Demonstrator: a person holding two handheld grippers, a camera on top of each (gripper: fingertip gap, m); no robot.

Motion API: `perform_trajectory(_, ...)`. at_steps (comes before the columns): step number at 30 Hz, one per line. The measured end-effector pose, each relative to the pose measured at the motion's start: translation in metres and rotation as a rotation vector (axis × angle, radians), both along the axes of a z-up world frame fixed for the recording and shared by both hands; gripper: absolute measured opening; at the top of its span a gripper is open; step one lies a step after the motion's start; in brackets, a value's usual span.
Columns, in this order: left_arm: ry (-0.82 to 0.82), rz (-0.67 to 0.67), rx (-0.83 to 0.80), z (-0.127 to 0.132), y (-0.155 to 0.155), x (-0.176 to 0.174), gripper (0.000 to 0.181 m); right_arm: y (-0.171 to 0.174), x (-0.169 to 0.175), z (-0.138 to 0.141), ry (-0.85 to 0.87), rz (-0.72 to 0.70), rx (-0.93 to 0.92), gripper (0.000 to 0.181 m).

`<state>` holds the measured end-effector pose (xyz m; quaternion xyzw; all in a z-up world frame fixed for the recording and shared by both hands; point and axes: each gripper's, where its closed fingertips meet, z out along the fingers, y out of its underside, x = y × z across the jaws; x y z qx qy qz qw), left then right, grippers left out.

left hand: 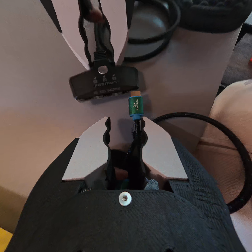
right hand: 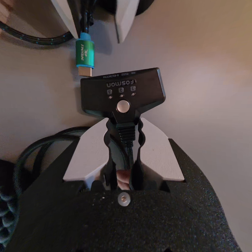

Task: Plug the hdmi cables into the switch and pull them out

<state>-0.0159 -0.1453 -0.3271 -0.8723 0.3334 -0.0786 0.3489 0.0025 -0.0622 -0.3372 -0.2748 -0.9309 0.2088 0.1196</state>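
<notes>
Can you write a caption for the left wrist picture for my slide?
Left gripper with the green HDMI plug near the black switch, which the right gripper holds.

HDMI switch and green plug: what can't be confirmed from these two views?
- Ports on the switch: blurred in the left wrist view; face away in the right wrist view.
- Left gripper hold on the green plug's cable: the fingers stand apart, cable against one finger only; grip unclear.
- Right gripper contact with the switch neck: pads hide it.
- Cable far ends: cut by frame edges.
</notes>
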Motion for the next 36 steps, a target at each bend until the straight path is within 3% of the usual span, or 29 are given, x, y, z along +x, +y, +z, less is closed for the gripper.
perform_trajectory(4,0.101,-0.074,-0.043,-0.007,-0.002,0.008,0.037,0.017,0.000,0.005,0.084,-0.135,0.088,0.038)
perform_trajectory(6,0.123,-0.100,-0.049,-0.006,-0.003,0.011,0.014,0.022,-0.001,0.004,0.079,-0.176,0.102,0.038)
perform_trajectory(7,0.144,-0.097,-0.046,-0.005,-0.001,0.010,0.011,0.024,-0.003,0.004,0.076,-0.197,0.101,0.038)
perform_trajectory(12,0.410,-0.106,0.005,0.005,0.029,-0.048,0.011,0.059,-0.020,0.003,0.101,-0.453,0.051,0.039)
perform_trajectory(15,0.327,-0.152,-0.056,0.003,0.046,-0.067,0.011,0.074,-0.026,0.001,0.107,-0.571,-0.071,0.038)
perform_trajectory(18,0.160,-0.127,-0.009,0.018,0.062,-0.067,0.027,0.077,-0.028,0.002,0.201,-0.555,-0.112,0.040)
perform_trajectory(20,0.056,-0.126,-0.001,0.025,0.062,-0.060,0.034,0.072,-0.027,0.008,0.258,-0.516,-0.151,0.055)
perform_trajectory(24,0.099,-0.079,0.016,0.011,0.068,-0.066,0.038,0.069,-0.027,0.015,0.251,-0.514,-0.210,0.069)
perform_trajectory(27,0.090,-0.093,-0.015,-0.002,0.069,-0.062,0.038,0.071,-0.028,0.006,0.211,-0.515,-0.164,0.073)
perform_trajectory(30,0.063,-0.108,-0.025,-0.009,0.073,-0.059,0.031,0.064,-0.031,0.001,0.202,-0.487,-0.185,0.060)
perform_trajectory(32,0.031,-0.129,-0.017,-0.010,0.074,-0.055,0.021,0.063,-0.032,0.002,0.231,-0.461,-0.183,0.041)
perform_trajectory(36,0.037,-0.099,-0.012,-0.004,0.074,-0.063,0.021,0.058,-0.032,0.003,0.278,-0.401,-0.172,0.038)
